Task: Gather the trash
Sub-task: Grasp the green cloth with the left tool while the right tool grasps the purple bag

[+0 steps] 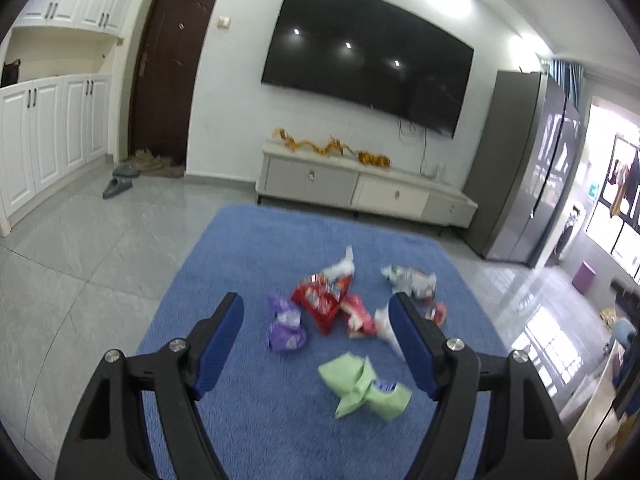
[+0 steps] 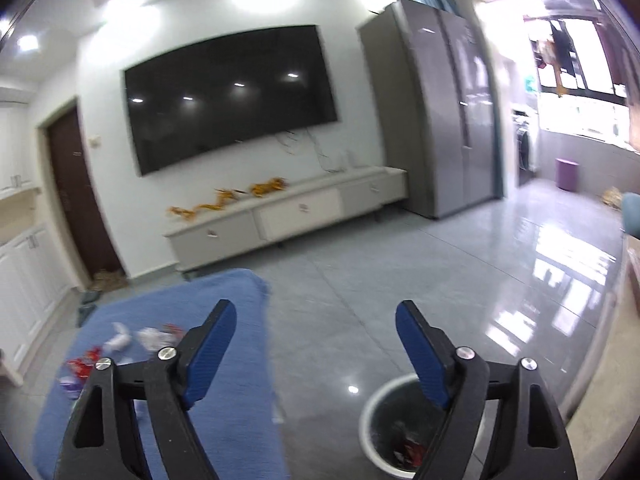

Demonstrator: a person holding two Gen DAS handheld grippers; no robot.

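Left gripper (image 1: 316,312) hovering open-jawed over the blue rug (image 1: 240,248), right gripper (image 2: 316,320) gaping empty just beyond the rug's edge

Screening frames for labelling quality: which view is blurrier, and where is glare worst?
Right wrist view: motion-smeared throughout, with the wrappers on the blue rug mere streaks and window glare washing the glossy grey floor tiles. Left wrist view: sharper, the crumpled green wrapper only softly blurred; ceiling-light spots dot the black television.
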